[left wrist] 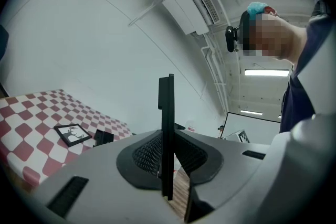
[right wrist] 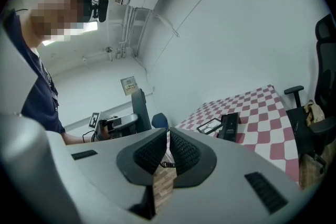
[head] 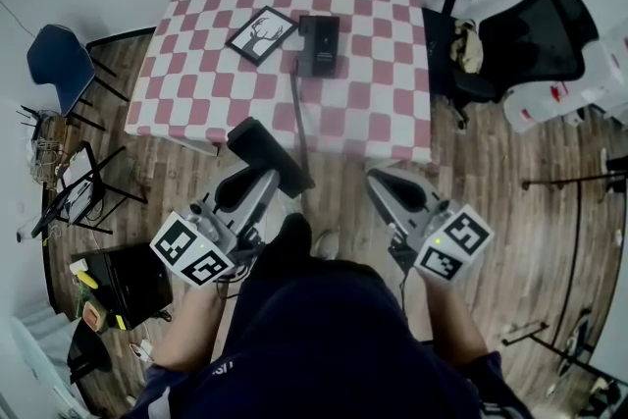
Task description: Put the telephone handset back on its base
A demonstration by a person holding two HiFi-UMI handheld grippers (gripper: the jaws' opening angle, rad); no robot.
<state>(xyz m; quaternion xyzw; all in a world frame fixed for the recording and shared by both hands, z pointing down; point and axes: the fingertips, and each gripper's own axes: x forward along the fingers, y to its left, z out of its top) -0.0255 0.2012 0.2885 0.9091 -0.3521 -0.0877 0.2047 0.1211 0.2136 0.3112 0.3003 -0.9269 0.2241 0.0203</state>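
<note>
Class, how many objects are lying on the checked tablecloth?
2. A framed deer picture lies left of centre; the black telephone base sits right of it, its cord trailing off the near edge. Nothing seems hidden.

No lettering is legible anywhere; the wall notice (right wrist: pixel 128 84) is too small to read.

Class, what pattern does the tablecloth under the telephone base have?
Red-and-white checks cover the tablecloth, clearest in the head view.
</note>
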